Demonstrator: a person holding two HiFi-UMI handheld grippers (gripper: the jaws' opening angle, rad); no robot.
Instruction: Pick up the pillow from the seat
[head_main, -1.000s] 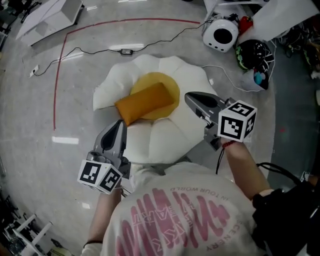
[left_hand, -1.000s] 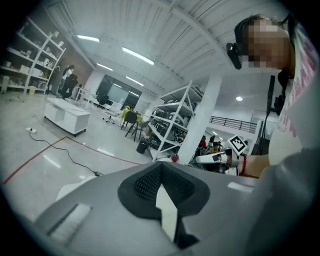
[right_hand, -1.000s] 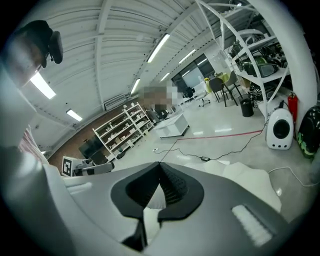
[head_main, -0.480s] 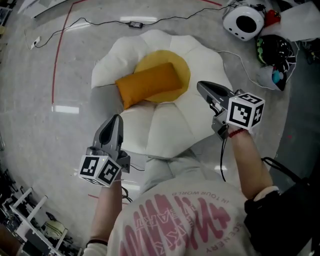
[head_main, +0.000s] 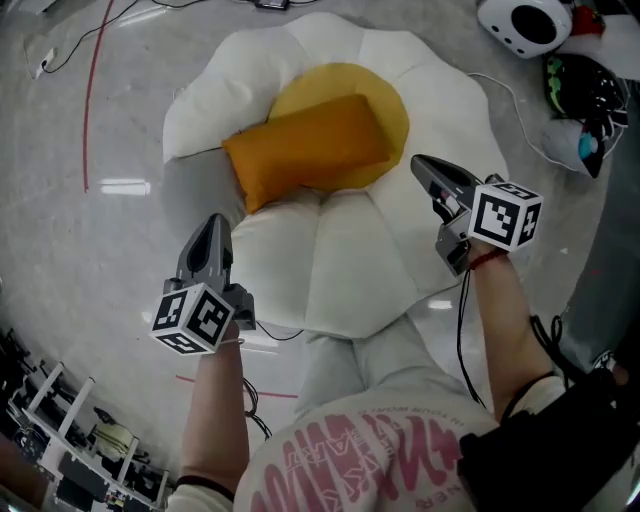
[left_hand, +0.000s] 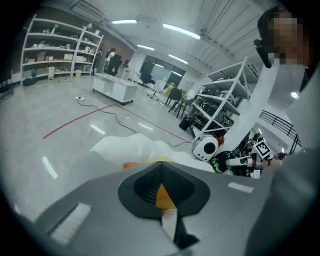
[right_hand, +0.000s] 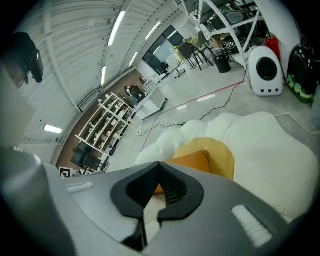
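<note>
An orange oblong pillow (head_main: 305, 150) lies across the yellow middle (head_main: 390, 100) of a white, egg-shaped floor seat (head_main: 330, 260). My left gripper (head_main: 213, 220) hovers shut and empty over the seat's near-left edge, short of the pillow's left end. On the near right, my right gripper (head_main: 419, 163) is shut and empty too, just off the pillow's right end. In the left gripper view the closed tips (left_hand: 160, 167) hide most of the pillow (left_hand: 131, 164). The right gripper view shows the pillow (right_hand: 192, 161) straight beyond its closed tips (right_hand: 159, 165).
The seat rests on a shiny grey floor with a red line (head_main: 88, 110) at the left. A white round device (head_main: 530, 22), a black and green bag (head_main: 580, 85) and a white cable (head_main: 510, 100) lie at the far right. Shelving stands at the near left (head_main: 60, 440).
Both grippers have come down toward the seat and now sit closer to the pillow's ends. The seat and pillow fill more of the head view. The jaws stayed shut.
</note>
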